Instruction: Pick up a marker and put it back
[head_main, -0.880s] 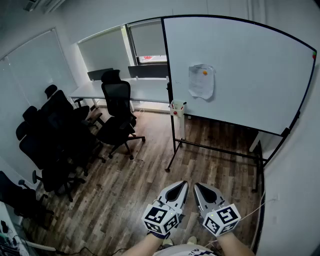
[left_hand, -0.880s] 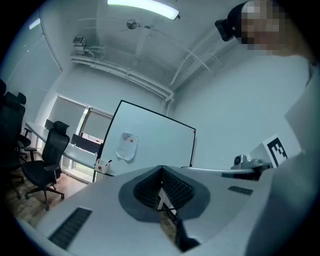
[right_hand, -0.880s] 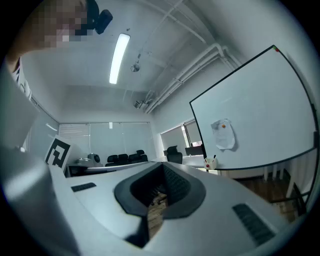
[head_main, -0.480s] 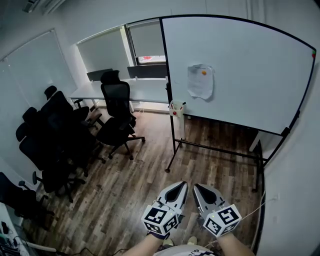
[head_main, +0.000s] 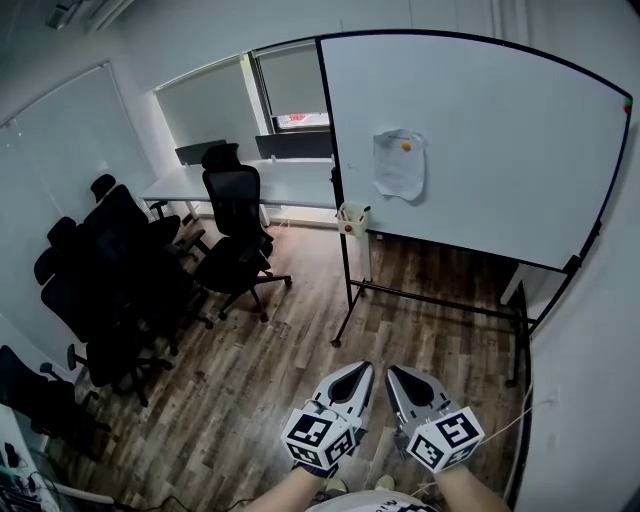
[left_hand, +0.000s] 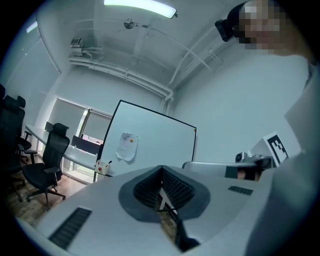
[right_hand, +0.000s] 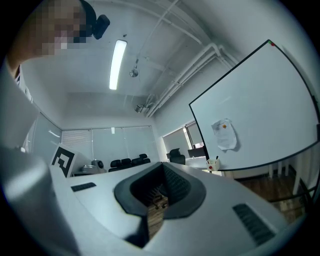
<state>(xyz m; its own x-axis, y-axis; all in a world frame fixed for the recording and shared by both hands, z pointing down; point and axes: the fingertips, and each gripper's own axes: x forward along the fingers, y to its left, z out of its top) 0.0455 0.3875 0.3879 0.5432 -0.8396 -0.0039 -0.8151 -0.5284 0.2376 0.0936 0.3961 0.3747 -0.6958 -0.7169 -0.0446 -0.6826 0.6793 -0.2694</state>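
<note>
Markers stand upright in a small white holder cup with a red dot on its front. The cup is fixed at the lower left edge of the large white whiteboard, on the post of its black-framed rolling stand. From the head view they are too small for us to count; in the left gripper view one dark tip leans out of the cup.

We hold both tongs low and close to our body, side by side and nearly touching, well apart from the cup and the board. The left gripper has its jaws pressed together at the tips, with nothing between the ribbed dark pads. The right gripper is likewise fully closed and carries nothing. Each one's marker cube faces up toward us.

Both point across the brown wood-plank floor toward the board. A crumpled white sheet of paper hangs on the board under a small orange magnet, up and to the right of the cup. To the left of the stand, black office chairs are gathered near a long white desk below the window.
</note>
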